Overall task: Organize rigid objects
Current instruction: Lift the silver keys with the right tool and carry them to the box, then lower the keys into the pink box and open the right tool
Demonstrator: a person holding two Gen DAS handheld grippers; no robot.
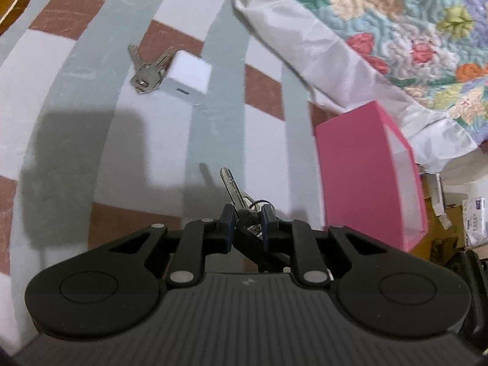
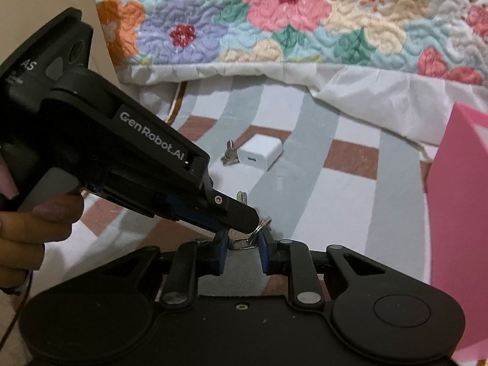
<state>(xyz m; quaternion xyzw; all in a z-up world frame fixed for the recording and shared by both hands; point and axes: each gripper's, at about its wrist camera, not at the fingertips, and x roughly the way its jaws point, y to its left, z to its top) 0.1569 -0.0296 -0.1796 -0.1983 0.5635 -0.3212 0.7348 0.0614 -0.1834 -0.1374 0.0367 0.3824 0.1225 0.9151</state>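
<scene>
Bed (image 1: pixel 76 152) with a striped, checked sheet under everything. Floral quilt (image 2: pixel 289 15) bunched up far ahead of both tongs.

Pink box (image 1: pixel 360 177), open top, sits on the sheet just right of the left tongs (image 1: pixel 247 222) and a bit ahead. Looks like the container to fill; nothing visible inside from here.

Left tongs nearly closed, pads clamped on a key bunch (image 1: pixel 235 192). One key blade sticks up ahead of the pads, clear of the sheet.

Right tongs (image 2: pixel 242 250) also narrow. The ring and clip of the same bunch sit between its pads, with the left tongs' tip poking in from its left side. Probably pinching, but contact on its left pad is not clear.

A person's hand (image 2: pixel 30 228) grips the left handle.

White charger cube (image 1: pixel 189 74) lies well ahead and left of the left tongs. Loose keys (image 1: pixel 148 70) touch its left side. Both lie on the sheet, not yet sorted.

Step, by my read: pick-up of the key bunch done, carry to the box is on.

Next move needs:
- one pair of tongs to let go so the other carries
- a swing right over the box opening
- release with the dangling key clear of the box wall

Then the charger and the loose keys.
</scene>
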